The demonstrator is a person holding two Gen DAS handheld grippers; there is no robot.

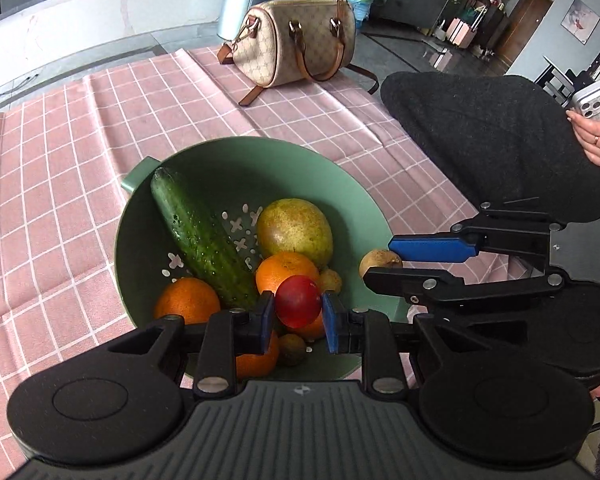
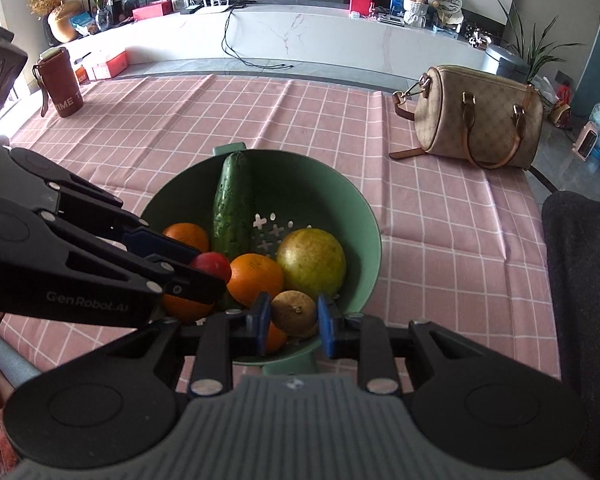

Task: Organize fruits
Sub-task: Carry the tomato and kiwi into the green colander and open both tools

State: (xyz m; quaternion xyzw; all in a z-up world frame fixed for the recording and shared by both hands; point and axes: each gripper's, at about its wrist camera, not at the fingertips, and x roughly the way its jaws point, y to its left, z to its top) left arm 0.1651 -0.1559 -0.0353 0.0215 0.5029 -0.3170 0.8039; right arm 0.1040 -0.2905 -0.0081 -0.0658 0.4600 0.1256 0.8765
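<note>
With both grippers loaded over the green colander (image 1: 364,200), I judge I am mid-sort, either lifting fruit out or dropping it in; the pictures don't settle which. My left gripper (image 1: 298,307) has its jaws closed on a small red fruit (image 1: 299,300), held above the oranges (image 1: 286,270). My right gripper (image 2: 293,314) grips a small brownish fruit (image 2: 294,312) at the colander's near rim. A cucumber (image 1: 200,236) and a yellow-green pear (image 1: 295,230) lie inside, with a few more small fruits. Next, I think each piece needs carrying clear of the other gripper before release, since the two sit close together. The colander stands on a pink checked tablecloth (image 2: 180,120), with a handbag (image 2: 476,116) and a brown cup (image 2: 60,84) well apart from it. Behind runs a long white counter (image 2: 300,32).
</note>
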